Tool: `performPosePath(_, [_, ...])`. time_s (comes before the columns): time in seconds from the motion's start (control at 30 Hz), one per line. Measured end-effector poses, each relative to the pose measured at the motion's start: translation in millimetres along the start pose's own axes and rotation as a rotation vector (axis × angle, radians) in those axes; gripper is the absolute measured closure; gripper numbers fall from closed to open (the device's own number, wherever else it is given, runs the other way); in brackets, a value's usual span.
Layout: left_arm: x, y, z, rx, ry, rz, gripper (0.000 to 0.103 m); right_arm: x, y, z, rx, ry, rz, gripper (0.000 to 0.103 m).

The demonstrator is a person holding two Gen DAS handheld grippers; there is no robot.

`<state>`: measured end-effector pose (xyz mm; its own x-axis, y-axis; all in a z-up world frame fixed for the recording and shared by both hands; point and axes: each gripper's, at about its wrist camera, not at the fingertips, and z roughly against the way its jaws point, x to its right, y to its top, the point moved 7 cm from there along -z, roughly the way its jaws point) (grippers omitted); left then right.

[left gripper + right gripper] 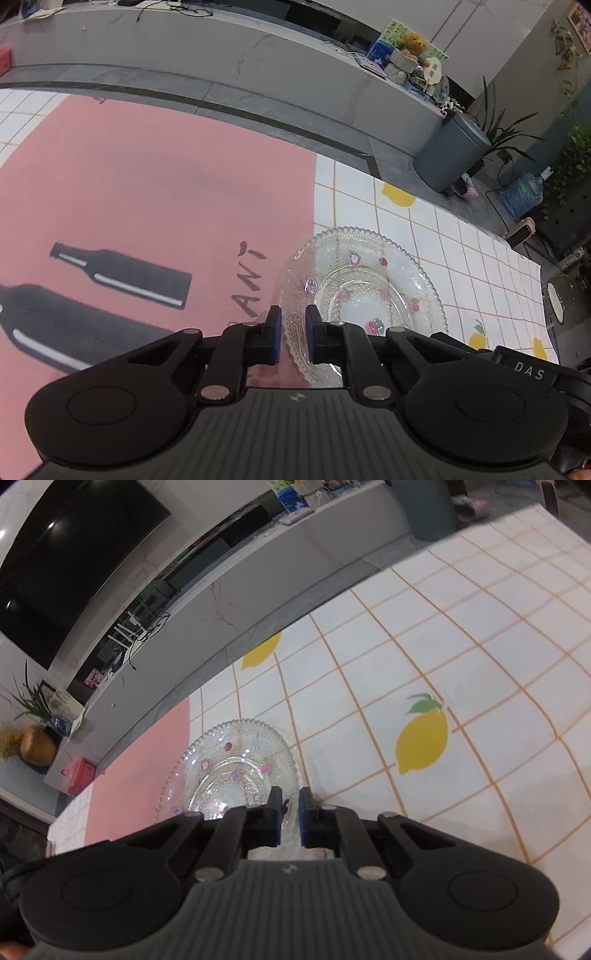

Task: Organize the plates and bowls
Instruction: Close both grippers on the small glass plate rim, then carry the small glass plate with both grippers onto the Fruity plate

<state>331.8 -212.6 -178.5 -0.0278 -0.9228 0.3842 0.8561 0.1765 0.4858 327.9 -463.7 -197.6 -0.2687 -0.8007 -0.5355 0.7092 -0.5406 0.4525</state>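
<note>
Glass plate [364, 291] rim pinched between each narrowly parted tool, left [293, 334] and right [290, 818].

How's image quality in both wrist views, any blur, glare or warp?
Left wrist: sharp, fisheye bends the counter; the glass plate is see-through, low contrast. Right wrist: stronger warp on the tablecloth grid, soft table edge, glare spots on the TV.

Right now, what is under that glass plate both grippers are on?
The glass plate straddles the pink mat and the lemon-print tablecloth; both show through the clear glass. The left gripper and right gripper each straddle its rim. Directly beneath the near rim is hidden.
</note>
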Motion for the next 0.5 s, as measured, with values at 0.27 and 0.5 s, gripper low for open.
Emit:
performPosePath(0.27, [3,-11,27,0.011,-0.014,0.002,0.091,-7,-11,23,-0.005,-0.003,-0.001,0.097])
performPosePath(0.5, [6,-24,65,0.033,-0.023,0.015,0.091,-20,-29,59,0.007,0.013,0.031,0.096])
